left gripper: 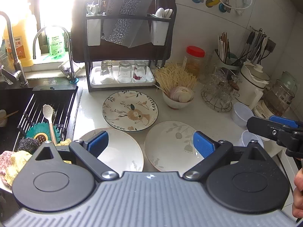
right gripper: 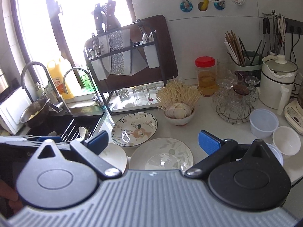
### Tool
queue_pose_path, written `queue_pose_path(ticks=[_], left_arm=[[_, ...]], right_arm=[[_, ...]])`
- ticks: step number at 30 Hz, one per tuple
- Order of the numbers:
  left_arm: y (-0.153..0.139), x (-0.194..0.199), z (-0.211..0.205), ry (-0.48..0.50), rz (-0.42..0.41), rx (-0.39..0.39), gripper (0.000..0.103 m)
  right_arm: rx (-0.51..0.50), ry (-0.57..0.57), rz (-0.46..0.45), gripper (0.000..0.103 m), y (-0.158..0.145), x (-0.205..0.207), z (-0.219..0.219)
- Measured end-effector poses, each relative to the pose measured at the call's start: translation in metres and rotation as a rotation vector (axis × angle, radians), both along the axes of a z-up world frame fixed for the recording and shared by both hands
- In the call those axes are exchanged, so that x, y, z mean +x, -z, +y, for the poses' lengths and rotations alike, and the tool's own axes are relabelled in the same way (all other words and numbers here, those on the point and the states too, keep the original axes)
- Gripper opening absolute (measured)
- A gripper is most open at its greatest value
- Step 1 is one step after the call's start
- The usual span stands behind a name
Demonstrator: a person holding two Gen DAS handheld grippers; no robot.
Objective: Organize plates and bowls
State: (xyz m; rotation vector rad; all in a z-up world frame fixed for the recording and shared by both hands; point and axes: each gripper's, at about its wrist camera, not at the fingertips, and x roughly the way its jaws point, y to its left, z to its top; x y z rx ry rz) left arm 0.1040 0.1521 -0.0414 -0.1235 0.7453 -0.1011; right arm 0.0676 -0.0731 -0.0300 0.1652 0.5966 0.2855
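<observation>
White counter (left gripper: 208, 113), three plates just beyond both claws, left (left gripper: 151, 145) and right (right gripper: 153, 141), spread, empty.

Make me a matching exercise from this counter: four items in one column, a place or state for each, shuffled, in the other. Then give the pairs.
Column 1
1. rabbit plate
2. drinking glasses
3. enoki bowl
4. left gripper

Column 2
A. upside down on the white tray under the rack
B. open, hovering above two pale plates
C. flat on the counter, in front of the rack
D. holds sliced onion, right of the rabbit plate

Pairs: 1-C, 2-A, 3-D, 4-B
</observation>
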Motion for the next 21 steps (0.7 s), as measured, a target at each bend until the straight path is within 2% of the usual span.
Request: queue_pose_path(ticks=[6,10,21], left_arm=[[0.005,0.021,0.038,-0.005,0.014,0.012,0.098],[0.014,0.032,0.062,-0.010,0.045,0.046,0.098],[0.044,0.042,0.133,-0.033,0.128,0.027,0.098]], right_arm=[[0.046,0.003,0.032,0.103,0.010,0.018,0.030],[0.060,0.022,0.068,0.103,0.019,0.026,0.051],[0.113,0.012,0.162,0.103,0.050,0.043,0.100]])
